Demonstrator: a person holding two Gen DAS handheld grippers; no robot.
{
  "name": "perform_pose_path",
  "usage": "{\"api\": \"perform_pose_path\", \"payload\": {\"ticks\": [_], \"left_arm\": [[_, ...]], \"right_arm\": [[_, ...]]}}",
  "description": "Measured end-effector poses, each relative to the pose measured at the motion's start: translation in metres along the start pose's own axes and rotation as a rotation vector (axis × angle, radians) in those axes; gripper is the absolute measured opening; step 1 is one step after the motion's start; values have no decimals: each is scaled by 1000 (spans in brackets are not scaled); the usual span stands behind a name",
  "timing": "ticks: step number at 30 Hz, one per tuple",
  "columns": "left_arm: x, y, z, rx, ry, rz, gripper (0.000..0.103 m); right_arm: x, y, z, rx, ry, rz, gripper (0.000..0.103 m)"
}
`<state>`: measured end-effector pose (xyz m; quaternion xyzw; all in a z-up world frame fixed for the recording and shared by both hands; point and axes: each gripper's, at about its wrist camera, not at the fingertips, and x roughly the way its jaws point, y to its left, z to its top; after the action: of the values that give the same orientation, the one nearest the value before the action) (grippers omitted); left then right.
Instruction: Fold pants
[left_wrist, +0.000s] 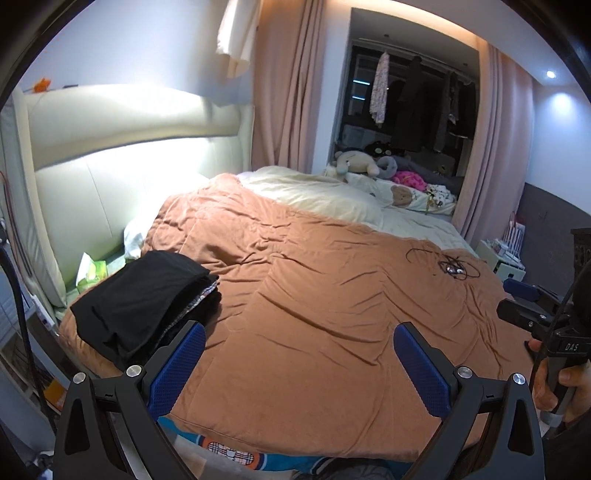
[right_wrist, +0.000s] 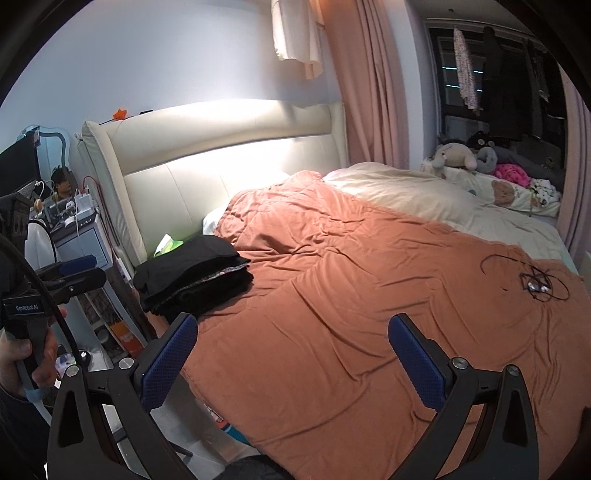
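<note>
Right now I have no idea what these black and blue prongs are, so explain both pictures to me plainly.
Each picture comes from a camera mounted on a hand-held gripper, looking forward along its two blue-padded fingers. One view is from the left gripper, the other from the right gripper. A person holds one in each hand; the right hand shows at the edge of the left view. Both grippers are open and hold nothing, hovering over a bed with an orange-brown blanket. On it lie a stack of folded black pants near the cream headboard, and a tangled black cable on the far side.
</note>
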<state>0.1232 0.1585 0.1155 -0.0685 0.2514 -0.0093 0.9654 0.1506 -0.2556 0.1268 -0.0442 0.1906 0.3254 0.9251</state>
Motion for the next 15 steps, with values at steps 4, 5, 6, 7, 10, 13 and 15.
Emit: {"api": "perform_pose_path", "payload": {"ticks": [4, 5, 6, 7, 10, 13, 15], "left_arm": [[-8, -14, -18, 10, -6, -12, 103], [-9, -15, -21, 10, -4, -16, 103], [-10, -17, -25, 10, -2, -22, 103], [-11, -20, -29, 9, 0, -32, 103], [-15, -30, -43, 12, -3, -38, 103], [-18, -41, -57, 21, 1, -48, 103], [-21, -49, -66, 30, 0, -58, 103]], "right_arm": [[-22, -6, -21, 12, -13, -26, 103], [-29, -8, -26, 15, -20, -36, 103], [-35, -10, -32, 17, -24, -33, 103], [-39, -12, -36, 20, -27, -30, 103], [-53, -17, -50, 34, -40, -43, 103], [-65, -18, -64, 51, -51, -51, 103], [-72, -17, -72, 55, -53, -58, 103]]}}
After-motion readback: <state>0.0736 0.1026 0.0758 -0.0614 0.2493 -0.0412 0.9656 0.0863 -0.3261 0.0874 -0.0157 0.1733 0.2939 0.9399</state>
